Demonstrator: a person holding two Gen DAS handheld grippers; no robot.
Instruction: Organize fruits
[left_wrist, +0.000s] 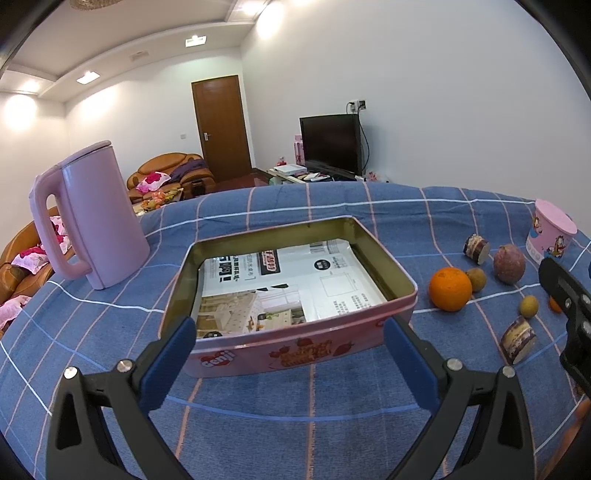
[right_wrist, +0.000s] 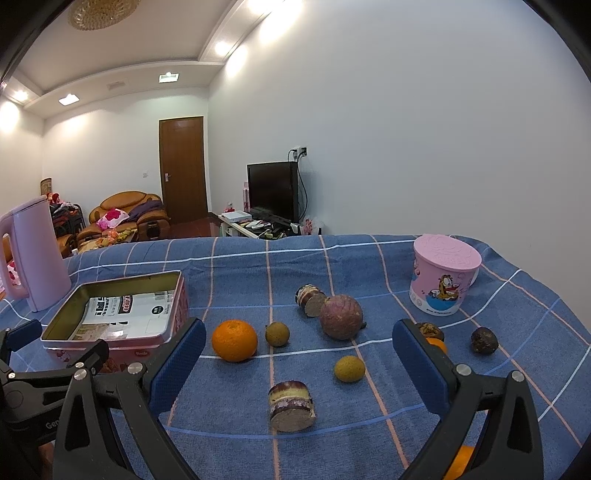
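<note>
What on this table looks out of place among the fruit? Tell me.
Two layered cake slices lie among the fruit: one near the right gripper at, on its side, another against the purple fruit. They are not fruit. The pink tin holds only printed paper, no fruit.
</note>
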